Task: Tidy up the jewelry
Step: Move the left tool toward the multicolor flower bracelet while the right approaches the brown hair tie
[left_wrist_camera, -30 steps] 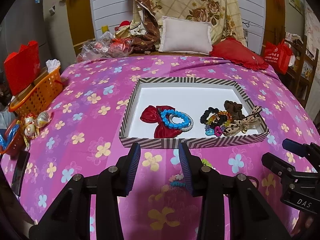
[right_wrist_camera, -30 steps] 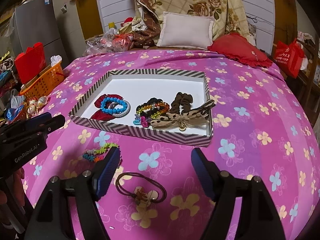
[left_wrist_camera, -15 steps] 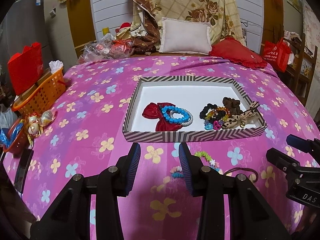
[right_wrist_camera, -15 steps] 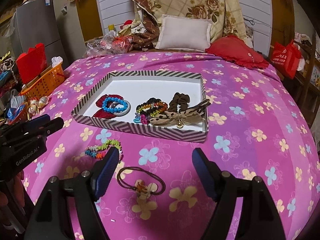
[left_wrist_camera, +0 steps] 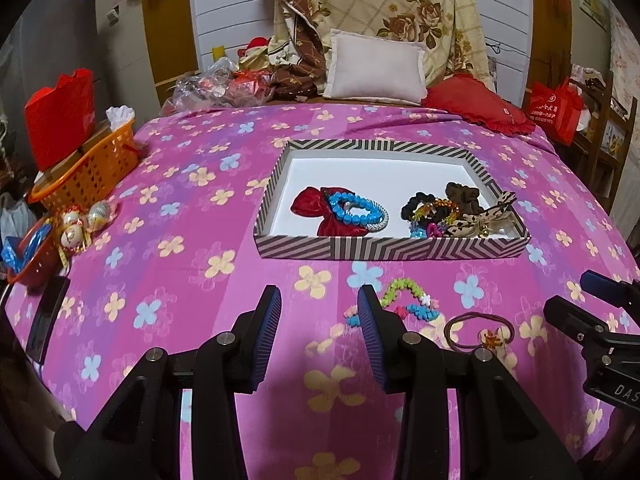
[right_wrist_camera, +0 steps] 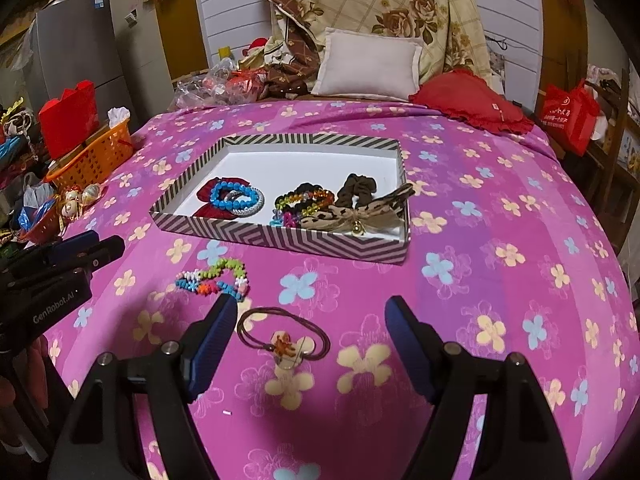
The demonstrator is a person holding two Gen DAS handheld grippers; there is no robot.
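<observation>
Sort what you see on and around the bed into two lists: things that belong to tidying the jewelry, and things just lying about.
Belongs to the job:
striped box
blue bracelet
leopard bow
colourful bead bracelet
brown hair tie

Just lying about:
orange basket
white pillow
red cushion
red bag

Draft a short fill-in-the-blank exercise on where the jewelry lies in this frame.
1. The blue bead bracelet lies inside the striped ____.
2. The multicoloured flower-bead bracelet lies on the ____ floral bedspread, outside the box.
3. The brown hair tie with a small charm lies in front of the open ____ claw.

Missing words: box; pink; right
</observation>
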